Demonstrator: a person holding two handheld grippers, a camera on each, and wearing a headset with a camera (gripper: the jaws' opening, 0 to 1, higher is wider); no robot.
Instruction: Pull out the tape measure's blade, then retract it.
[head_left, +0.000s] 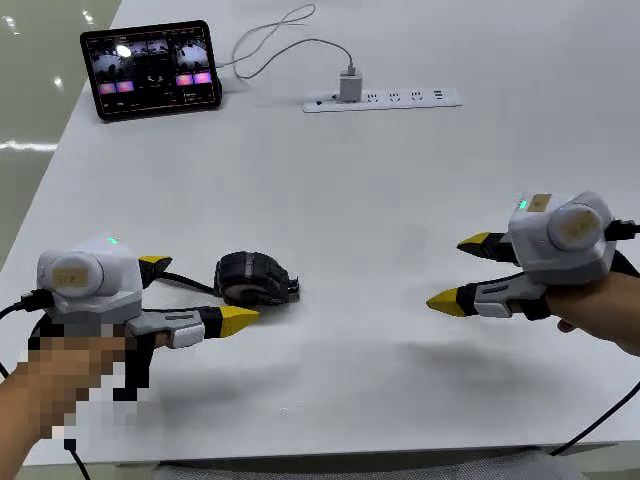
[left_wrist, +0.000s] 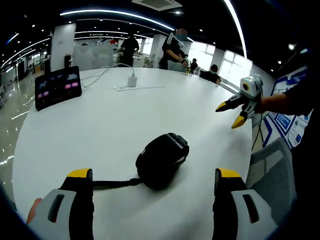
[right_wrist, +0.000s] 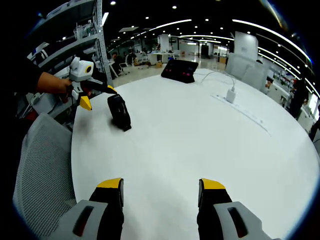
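On the white table (head_left: 400, 180), black tape measure (head_left: 255, 278) lying just in front of the left gripper (head_left: 198, 290), jaws spread wide, its thin strap (left_wrist: 115, 183) maybe touching one jaw, right gripper (head_left: 456, 271) well apart to the side, jaws spread too

Tape measure (head_left: 255, 278) lies on table (head_left: 400, 200), before left gripper (head_left: 200, 290).
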